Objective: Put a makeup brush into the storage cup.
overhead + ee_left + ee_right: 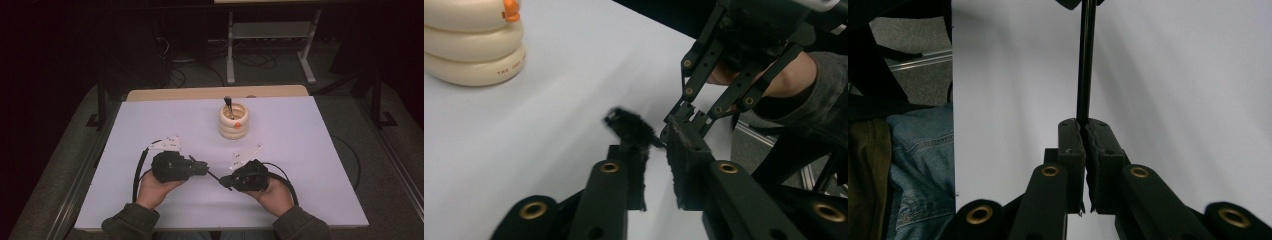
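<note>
1. Pinching a thin black rod between its jaws, the right gripper sits low over the white table
2. The left gripper faces it, jaws spread a little, the rod's far end at its tips
3. A cream ring stack stands well beyond both, holding a dark tool

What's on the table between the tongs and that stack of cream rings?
Nothing: the high view shows bare white table between both tongs, left and right, and the ring stack.
</note>
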A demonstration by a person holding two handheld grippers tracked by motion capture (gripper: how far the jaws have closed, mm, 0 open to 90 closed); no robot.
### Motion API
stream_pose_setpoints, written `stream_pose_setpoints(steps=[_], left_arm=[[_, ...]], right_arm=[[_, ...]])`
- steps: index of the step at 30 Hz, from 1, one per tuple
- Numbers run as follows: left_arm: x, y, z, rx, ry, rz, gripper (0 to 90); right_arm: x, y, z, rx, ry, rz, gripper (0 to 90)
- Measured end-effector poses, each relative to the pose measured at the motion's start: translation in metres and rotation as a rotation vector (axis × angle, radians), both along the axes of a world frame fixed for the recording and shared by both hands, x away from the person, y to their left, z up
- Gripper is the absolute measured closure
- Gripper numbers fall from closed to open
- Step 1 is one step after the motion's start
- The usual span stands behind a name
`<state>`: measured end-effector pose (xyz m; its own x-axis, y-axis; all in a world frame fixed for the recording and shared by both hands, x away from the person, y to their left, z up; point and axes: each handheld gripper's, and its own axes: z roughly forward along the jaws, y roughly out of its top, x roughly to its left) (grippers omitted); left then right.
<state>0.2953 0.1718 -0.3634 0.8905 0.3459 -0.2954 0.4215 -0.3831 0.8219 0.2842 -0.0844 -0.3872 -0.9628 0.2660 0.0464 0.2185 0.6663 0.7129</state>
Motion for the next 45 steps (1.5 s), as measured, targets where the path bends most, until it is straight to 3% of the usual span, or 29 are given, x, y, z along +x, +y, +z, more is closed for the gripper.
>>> stream_pose_setpoints(steps=[7,8,10,12,15,22,30,33,38,41,45], left_arm=[[0.000,-0.002,0.000,-0.032,0.024,-0.039,84.9],[-0.002,-0.003,0.002,-0.011,0.009,-0.045,85.1],[-0.002,-0.003,0.002,-0.007,0.006,-0.047,85.1],[-0.003,-0.002,0.003,-0.002,0.003,-0.044,85.2],[-0.003,-0.004,0.003,0.031,-0.011,-0.050,85.2],[-0.005,-0.009,0.004,0.080,-0.030,-0.063,85.2],[-0.006,-0.013,0.004,0.088,-0.035,-0.072,85.2],[-0.006,-0.013,0.003,0.090,-0.032,-0.076,85.2],[-0.007,-0.014,0.003,0.105,-0.033,-0.082,83.9],[-0.007,-0.015,0.002,0.129,-0.035,-0.070,74.6],[-0.008,-0.013,0.001,0.141,-0.030,-0.064,69.9]], right_arm=[[-0.001,0.006,-0.003,-0.016,-0.012,0.017,84.6],[0.000,0.009,-0.005,-0.028,-0.005,0.026,83.6],[0.000,0.010,-0.006,-0.024,-0.007,0.032,82.6],[0.000,0.011,-0.005,-0.021,-0.009,0.018,73.6],[0.000,0.013,-0.003,-0.019,-0.010,0.005,70.1],[-0.001,0.020,0.003,-0.016,-0.035,0.027,70.9],[0.000,0.024,0.008,0.005,-0.029,0.024,76.3],[-0.001,0.026,0.009,-0.005,-0.036,0.030,83.1],[0.001,0.026,0.007,0.007,-0.001,0.032,84.3],[0.001,0.026,0.005,0.006,0.011,0.032,84.5],[0.003,0.021,0.004,0.014,0.031,0.020,84.5]])
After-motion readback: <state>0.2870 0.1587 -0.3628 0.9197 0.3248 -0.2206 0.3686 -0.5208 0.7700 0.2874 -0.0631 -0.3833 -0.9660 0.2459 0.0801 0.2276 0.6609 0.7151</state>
